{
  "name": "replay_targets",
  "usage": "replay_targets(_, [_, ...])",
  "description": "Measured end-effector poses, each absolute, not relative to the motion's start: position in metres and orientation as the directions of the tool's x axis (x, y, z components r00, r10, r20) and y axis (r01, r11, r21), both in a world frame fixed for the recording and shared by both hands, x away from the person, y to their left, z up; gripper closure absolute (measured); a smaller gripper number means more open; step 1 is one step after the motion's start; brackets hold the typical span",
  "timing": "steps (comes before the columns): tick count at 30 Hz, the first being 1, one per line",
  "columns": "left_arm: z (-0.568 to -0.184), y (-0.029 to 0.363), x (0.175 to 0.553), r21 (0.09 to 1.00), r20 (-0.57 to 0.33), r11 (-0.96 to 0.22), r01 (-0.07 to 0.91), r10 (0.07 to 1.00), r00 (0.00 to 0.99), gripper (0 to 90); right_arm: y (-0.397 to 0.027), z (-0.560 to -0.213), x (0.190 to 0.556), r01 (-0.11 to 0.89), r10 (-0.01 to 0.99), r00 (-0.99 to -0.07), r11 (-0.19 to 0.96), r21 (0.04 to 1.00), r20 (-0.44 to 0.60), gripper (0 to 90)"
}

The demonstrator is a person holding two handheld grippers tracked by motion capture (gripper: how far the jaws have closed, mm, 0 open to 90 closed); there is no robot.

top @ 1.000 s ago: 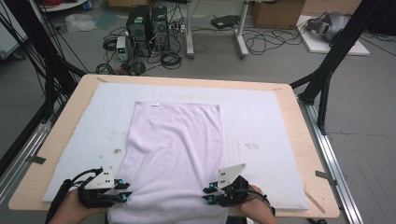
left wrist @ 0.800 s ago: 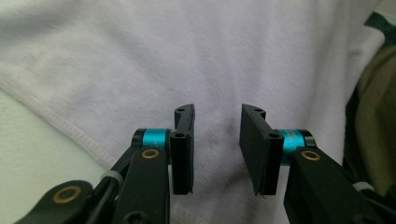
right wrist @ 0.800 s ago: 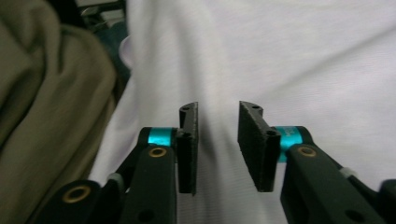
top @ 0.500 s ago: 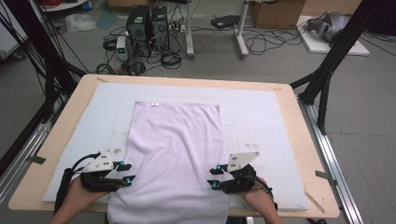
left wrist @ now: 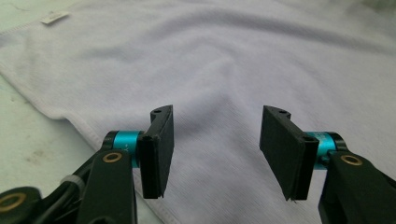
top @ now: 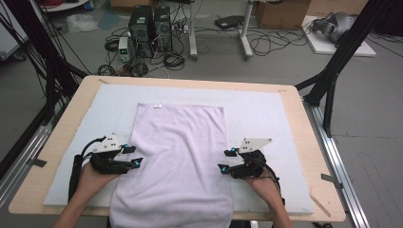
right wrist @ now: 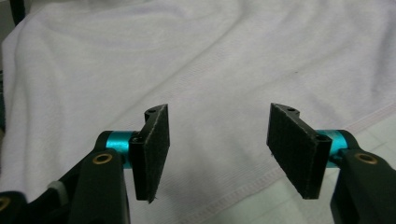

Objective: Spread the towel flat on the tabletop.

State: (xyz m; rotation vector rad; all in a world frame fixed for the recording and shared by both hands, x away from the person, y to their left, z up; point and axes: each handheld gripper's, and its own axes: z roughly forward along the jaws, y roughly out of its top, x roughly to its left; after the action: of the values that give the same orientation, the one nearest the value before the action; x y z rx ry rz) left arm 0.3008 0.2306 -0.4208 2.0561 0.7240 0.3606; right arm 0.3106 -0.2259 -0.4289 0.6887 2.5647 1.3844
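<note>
Right, high view: towel lies flat on the pale mat of the surface, near end hanging off the person's edge. Left gripper sits at the towel's left edge, right gripper at its right edge, both about midway along the towel. Both sets of jaws have just been opening, nothing between them. Risk: the overhang could drag the towel toward the person's edge if either side is lifted unevenly.

Left gripper view: jaws spread apart, empty, hovering over the towel just inside its hem; the label sits at the towel's far corner. Cloth is rippled beneath. Risk: a pinch here likely grabs a ridge, not the hem, so the fold goes crooked.

Right gripper view: jaws released, empty, the towel's stitched hem running beneath them. Risk: closing too high misses the edge; too low catches the mat along with the towel.
</note>
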Motion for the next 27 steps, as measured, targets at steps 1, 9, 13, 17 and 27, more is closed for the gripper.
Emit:
replay_targets(1, [-0.421,0.23,0.303,0.834,-0.022,-0.421,0.358,0.622,0.783,44.7,-0.226,-0.428,0.312,0.328,0.468,-0.88,0.468,0.821,0.086,36.4])
replay_targets(9, [-0.422,0.23,0.312,0.837,-0.021,-0.413,0.359,0.632,0.775,41.4,-0.231,-0.424,0.33,0.338,0.502,-0.86,0.426,0.839,0.092,30.7])
replay_targets(13, [-0.421,0.231,0.31,0.84,-0.022,-0.407,0.358,0.635,0.773,40.8,-0.233,-0.422,0.336,0.355,0.524,-0.845,0.4,0.845,0.107,28.1])
replay_targets(17, [-0.422,0.233,0.311,0.838,-0.021,-0.409,0.361,0.637,0.771,40.2,-0.232,-0.421,0.337,0.364,0.528,-0.841,0.39,0.846,0.119,26.3])
replay_targets(27, [-0.422,0.234,0.31,0.844,-0.03,-0.4,0.357,0.63,0.776,39.8,-0.227,-0.422,0.334,0.36,0.524,-0.846,0.421,0.832,0.101,23.6])
